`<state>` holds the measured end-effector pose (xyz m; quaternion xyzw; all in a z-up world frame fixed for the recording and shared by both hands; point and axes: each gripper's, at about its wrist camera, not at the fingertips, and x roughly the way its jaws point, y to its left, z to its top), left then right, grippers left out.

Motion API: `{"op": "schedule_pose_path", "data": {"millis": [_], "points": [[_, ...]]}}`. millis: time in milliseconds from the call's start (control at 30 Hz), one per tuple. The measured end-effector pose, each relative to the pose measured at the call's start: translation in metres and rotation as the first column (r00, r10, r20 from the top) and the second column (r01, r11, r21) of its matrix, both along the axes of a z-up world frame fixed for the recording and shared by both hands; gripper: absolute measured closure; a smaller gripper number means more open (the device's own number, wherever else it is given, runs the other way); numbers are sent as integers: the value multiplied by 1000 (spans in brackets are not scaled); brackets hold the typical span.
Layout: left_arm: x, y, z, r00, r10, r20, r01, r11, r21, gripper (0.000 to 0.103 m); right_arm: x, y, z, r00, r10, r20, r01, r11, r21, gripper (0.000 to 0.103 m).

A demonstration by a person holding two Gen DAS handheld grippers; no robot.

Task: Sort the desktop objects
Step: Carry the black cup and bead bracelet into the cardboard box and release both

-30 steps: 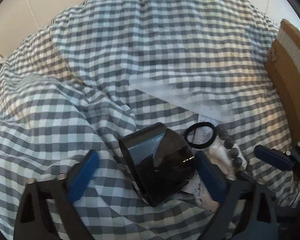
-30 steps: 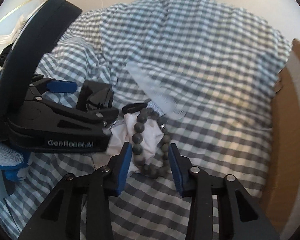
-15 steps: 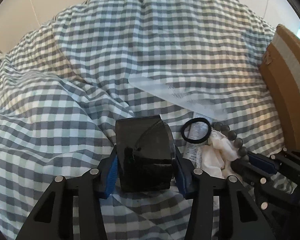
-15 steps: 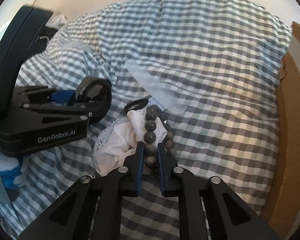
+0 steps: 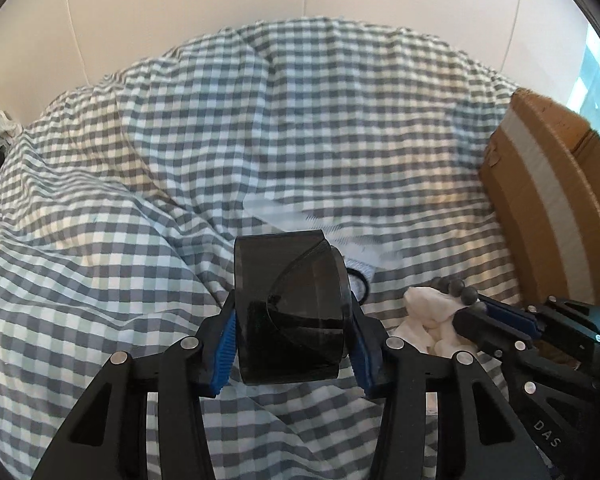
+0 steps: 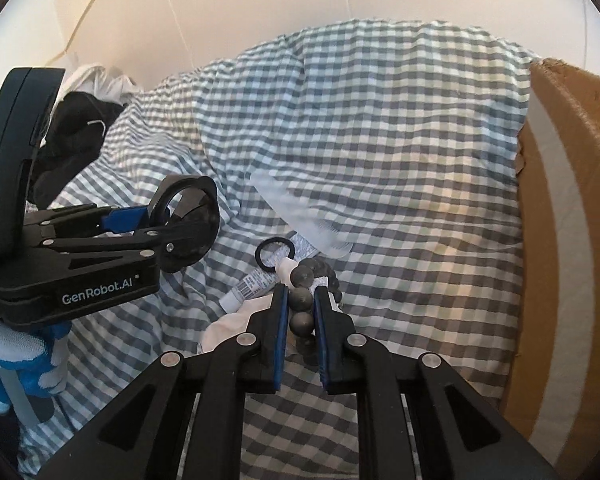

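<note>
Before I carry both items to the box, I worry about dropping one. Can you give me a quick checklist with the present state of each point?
1. Left gripper shut on the black container: ok.
2. Container clear of the checked bedding: ok in the right wrist view.
3. Right gripper shut on the bead bracelet: ok, one bead pinched.
4. Bracelet free of the white cloth: cannot tell.
5. Black hair tie and small tube left on the bedding: ok.
6. Cardboard box within reach on the right: ok.

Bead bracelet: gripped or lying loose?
Gripped. The right gripper is shut on the bead bracelet, beads pinched between its blue fingers, above the white cloth.
</note>
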<state>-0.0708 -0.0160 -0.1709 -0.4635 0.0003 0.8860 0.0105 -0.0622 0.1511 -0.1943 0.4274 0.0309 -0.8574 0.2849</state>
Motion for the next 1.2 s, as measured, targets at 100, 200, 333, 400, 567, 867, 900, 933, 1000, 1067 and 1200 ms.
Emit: {"op": "schedule_pose_path", "data": {"millis": [100, 200, 333, 400, 567, 867, 900, 933, 1000, 1067, 1200], "points": [[0, 4, 7, 1000, -1, -17, 1, 1000, 1, 54, 3, 5, 13, 999, -22, -26, 21, 999, -26, 91], [7, 8, 20, 999, -3, -39, 4, 1000, 7, 54, 7, 12, 26, 998, -35, -56, 33, 999, -39, 91], [16, 14, 41, 996, 1, -87, 1, 1000, 17, 54, 14, 22, 48, 993, -60, -104, 54, 996, -64, 91], [20, 15, 53, 993, 15, -117, -12, 1000, 26, 54, 18, 26, 58, 990, -68, -127, 59, 996, -73, 91], [32, 20, 82, 982, 38, -186, -29, 998, 53, 54, 33, 42, 91, 975, -93, -202, 71, 991, -115, 91], [59, 40, 136, 949, 29, -315, -8, 998, 68, 54, 57, 75, 137, 938, -147, -314, 97, 981, -169, 91], [63, 42, 142, 942, 41, -333, -20, 998, 66, 54, 59, 80, 143, 934, -152, -323, 98, 979, -179, 91], [65, 44, 146, 939, 46, -342, -27, 998, 60, 54, 62, 86, 149, 930, -157, -332, 94, 976, -197, 91], [70, 48, 153, 931, 54, -362, -31, 997, 69, 54, 65, 93, 157, 921, -172, -350, 101, 972, -213, 91], [75, 53, 160, 926, 46, -374, -18, 997, 77, 54, 71, 104, 167, 908, -190, -372, 111, 968, -224, 91], [83, 68, 173, 916, 14, -401, 10, 998, 58, 54, 81, 121, 181, 890, -224, -397, 133, 961, -244, 91]]}}
